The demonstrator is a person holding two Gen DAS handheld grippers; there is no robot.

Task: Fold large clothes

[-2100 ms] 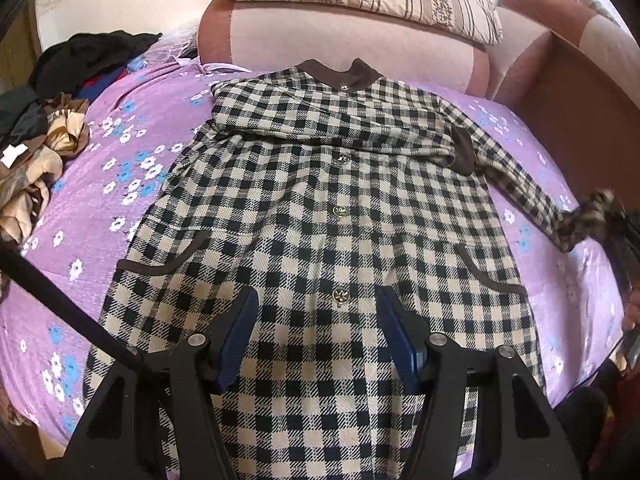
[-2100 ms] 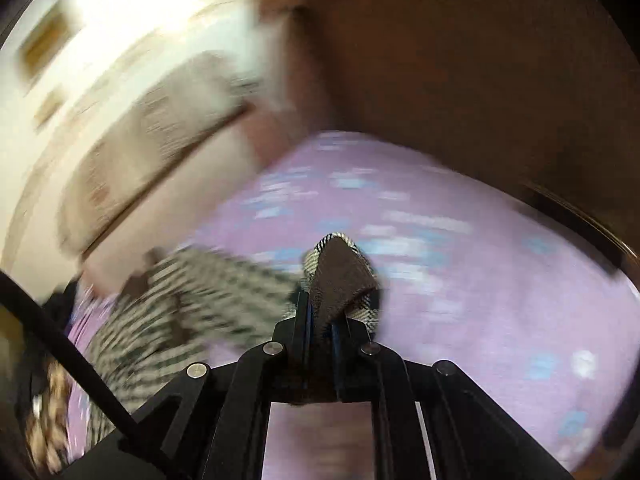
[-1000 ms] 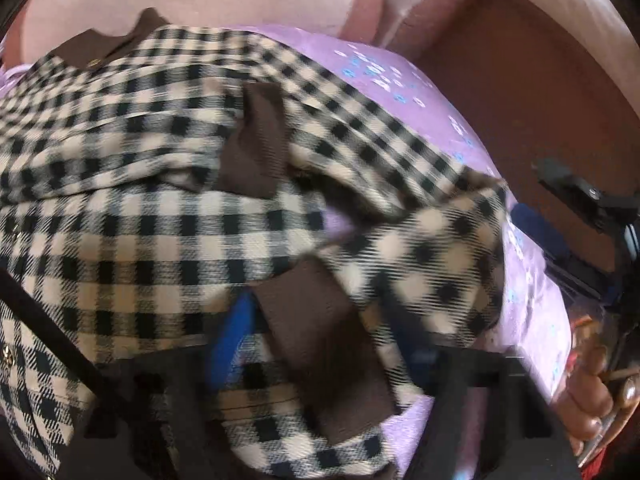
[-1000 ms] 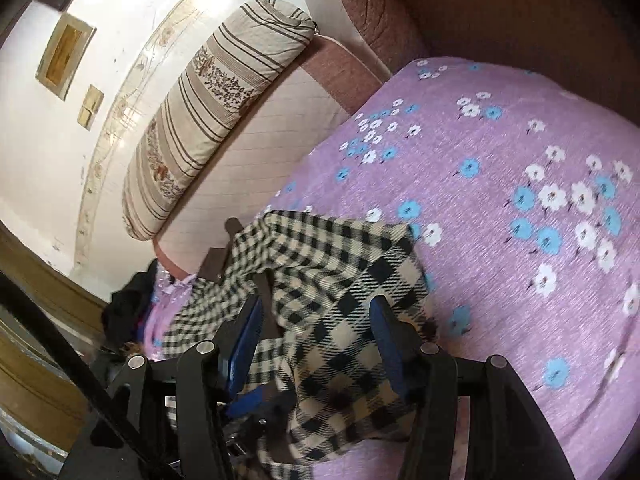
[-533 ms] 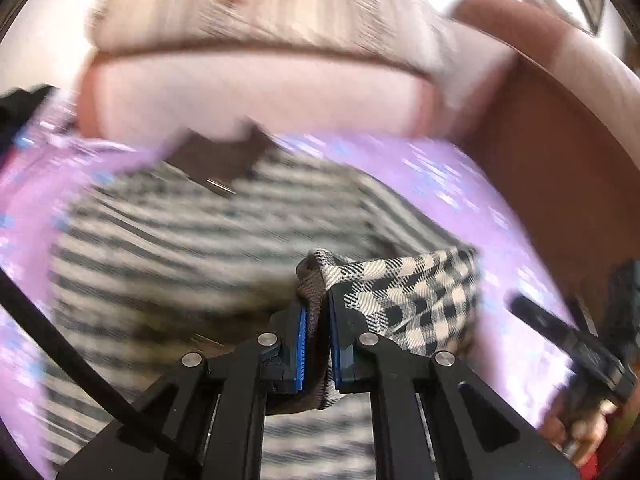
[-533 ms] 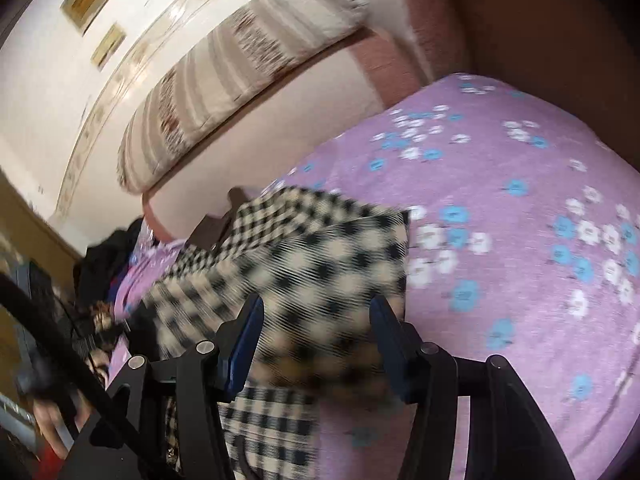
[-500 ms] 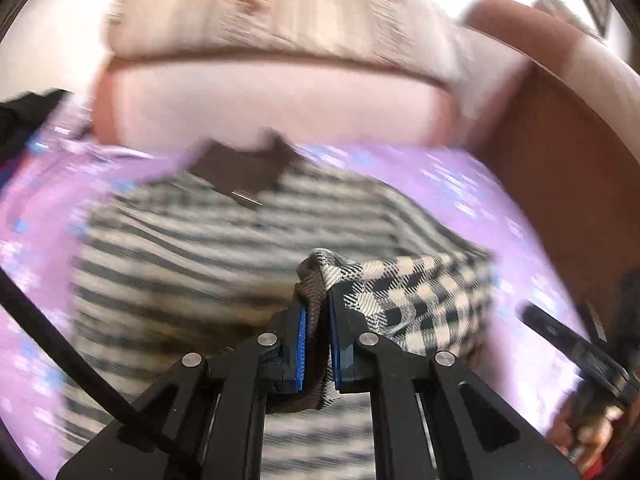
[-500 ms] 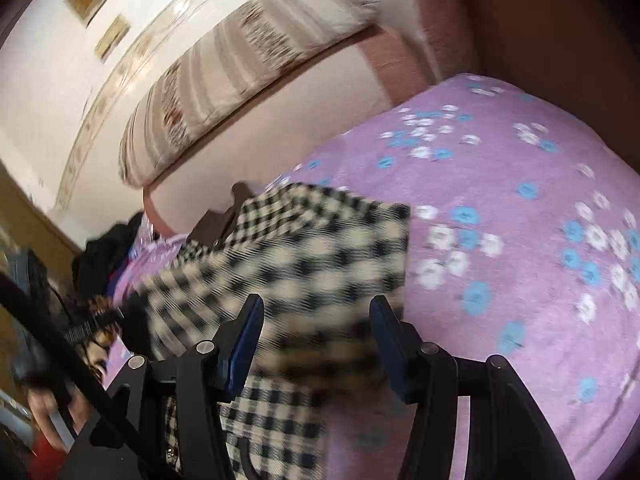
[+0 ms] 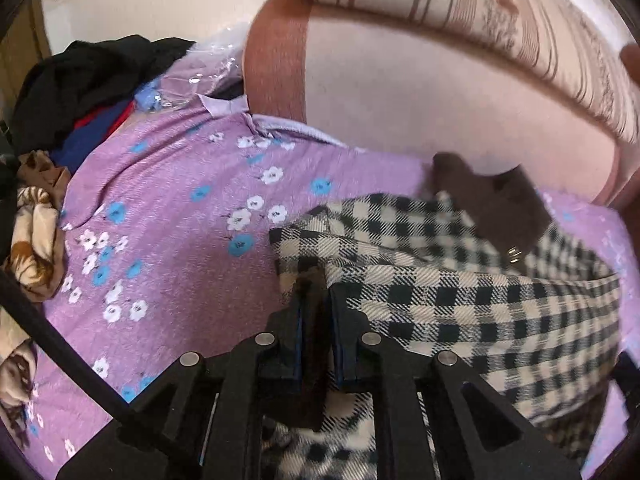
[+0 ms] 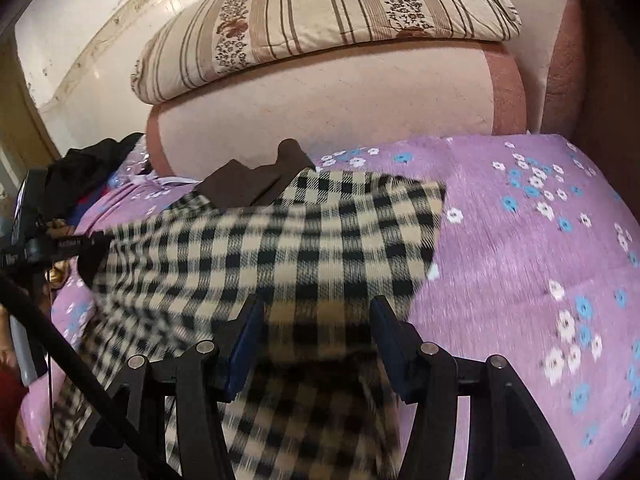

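Observation:
A black-and-cream checked shirt with a brown collar lies on a purple flowered bedspread. My left gripper is shut on the shirt's brown-cuffed sleeve end and holds it over the shirt's left shoulder. In the right wrist view the shirt lies with the sleeve folded across it, its collar at the back. My right gripper is open and empty just above the checked cloth. The left gripper also shows at the left edge of that view.
A pink bolster with a striped pillow on top runs along the back. A heap of dark and patterned clothes lies at the far left. Bare bedspread lies right of the shirt. A brown armrest stands at the right.
My right gripper let go of the sleeve cuff and my left gripper took it. The left gripper has carried the sleeve leftward across the shirt to its left shoulder.

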